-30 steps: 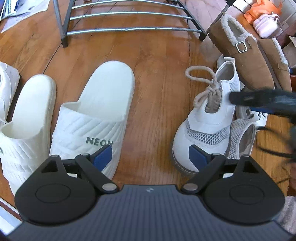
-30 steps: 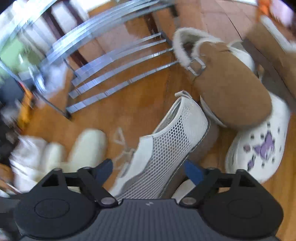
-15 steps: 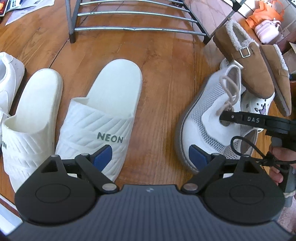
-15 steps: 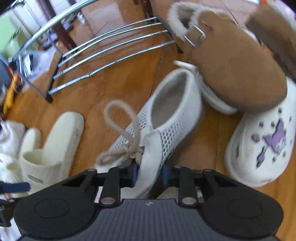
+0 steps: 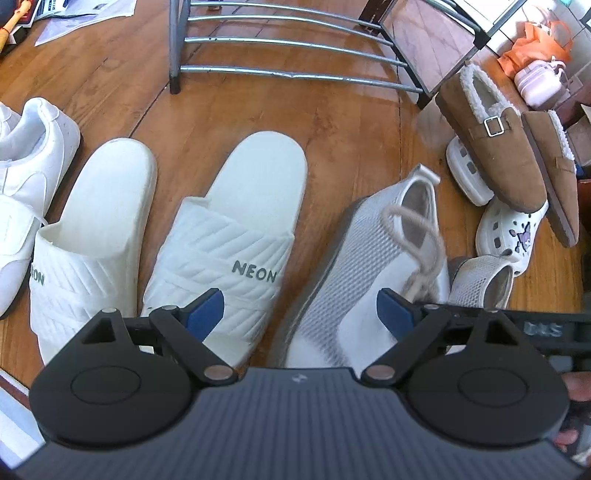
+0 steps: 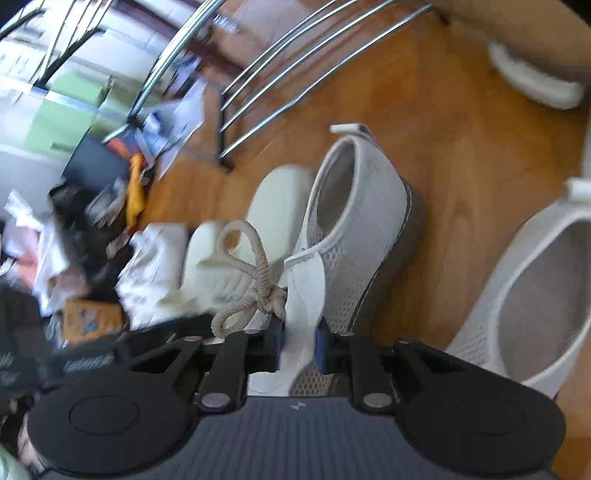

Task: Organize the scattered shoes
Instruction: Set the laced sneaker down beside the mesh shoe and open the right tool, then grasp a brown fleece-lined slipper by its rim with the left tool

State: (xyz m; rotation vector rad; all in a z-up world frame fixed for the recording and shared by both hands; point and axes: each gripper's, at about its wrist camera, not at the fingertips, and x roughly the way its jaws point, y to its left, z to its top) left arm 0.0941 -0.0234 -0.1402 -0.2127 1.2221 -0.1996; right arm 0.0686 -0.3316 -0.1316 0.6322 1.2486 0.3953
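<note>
A white mesh sneaker (image 5: 351, 266) with a beige lace is tipped on its side on the wood floor, beside the right NEON slide (image 5: 236, 236). My right gripper (image 6: 299, 341) has its pads on the tongue of this sneaker (image 6: 354, 236); the jaws are opening slightly with the tongue still between them. Just to the right lies its mate (image 6: 517, 288), also seen in the left wrist view (image 5: 480, 280). My left gripper (image 5: 299, 310) hangs open above the gap between slide and sneaker, holding nothing. A second NEON slide (image 5: 92, 229) lies further left.
A metal shoe rack (image 5: 288, 48) stands at the back. Two brown fleece-lined slippers (image 5: 491, 144) lie over white clogs (image 5: 513, 225) at the right. A white sneaker (image 5: 33, 155) is at the far left. Papers (image 5: 85, 14) and clutter lie beyond.
My right gripper closed on the mesh sneaker's tongue, tipped the shoe onto its side and carried it left toward the slides. My left gripper stayed open.
</note>
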